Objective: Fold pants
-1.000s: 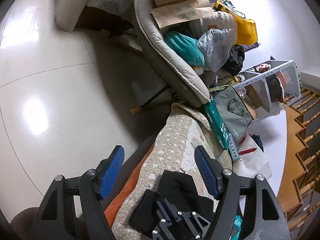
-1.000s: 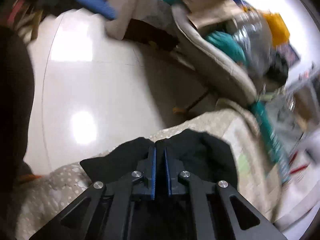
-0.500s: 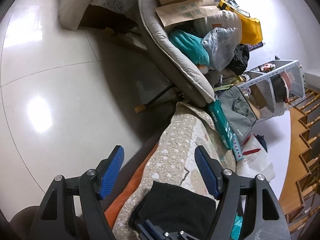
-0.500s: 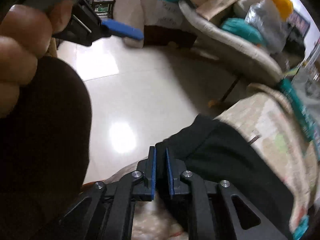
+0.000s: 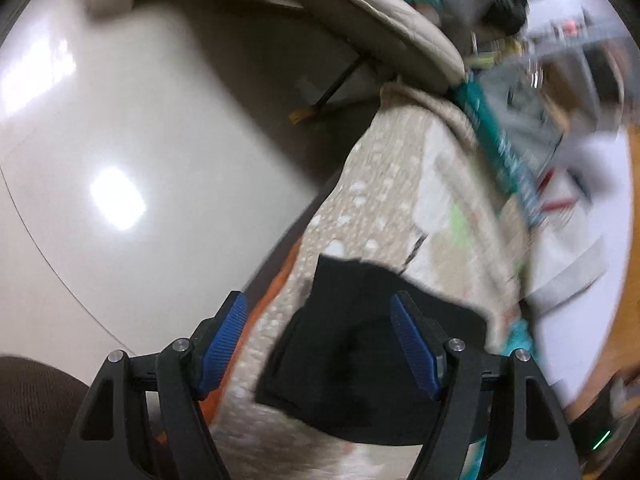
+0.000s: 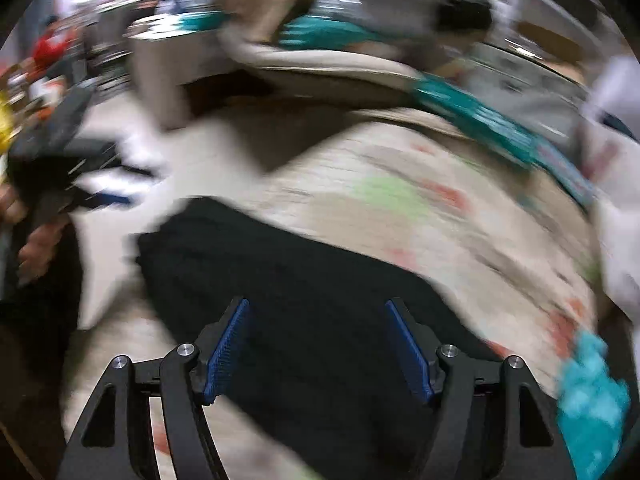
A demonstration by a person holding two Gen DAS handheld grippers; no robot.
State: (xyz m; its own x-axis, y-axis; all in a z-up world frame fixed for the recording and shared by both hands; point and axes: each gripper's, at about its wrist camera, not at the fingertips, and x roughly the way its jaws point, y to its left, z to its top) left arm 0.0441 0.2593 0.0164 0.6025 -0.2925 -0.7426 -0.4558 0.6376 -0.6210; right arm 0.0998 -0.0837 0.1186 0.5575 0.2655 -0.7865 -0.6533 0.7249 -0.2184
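The black pants [image 5: 360,344] lie folded in a compact block on the beige patterned quilt [image 5: 400,184]. My left gripper [image 5: 320,340] is open and empty, hovering over the pants' near left part. In the right wrist view the pants [image 6: 280,272] spread as a dark slab across the quilt [image 6: 400,184]. My right gripper [image 6: 320,344] is open and empty just above them. Both views are blurred by motion.
Glossy white floor [image 5: 140,140] lies to the left of the quilt. A grey lounge chair [image 5: 380,28] piled with clutter stands beyond. A teal box [image 5: 500,148] lies along the quilt's far edge. A turquoise cloth [image 6: 592,392] sits at the right.
My right gripper has opened and let go of the pants, which now lie folded on the quilt. My left gripper has moved closer over the pants. Both cameras are swinging.
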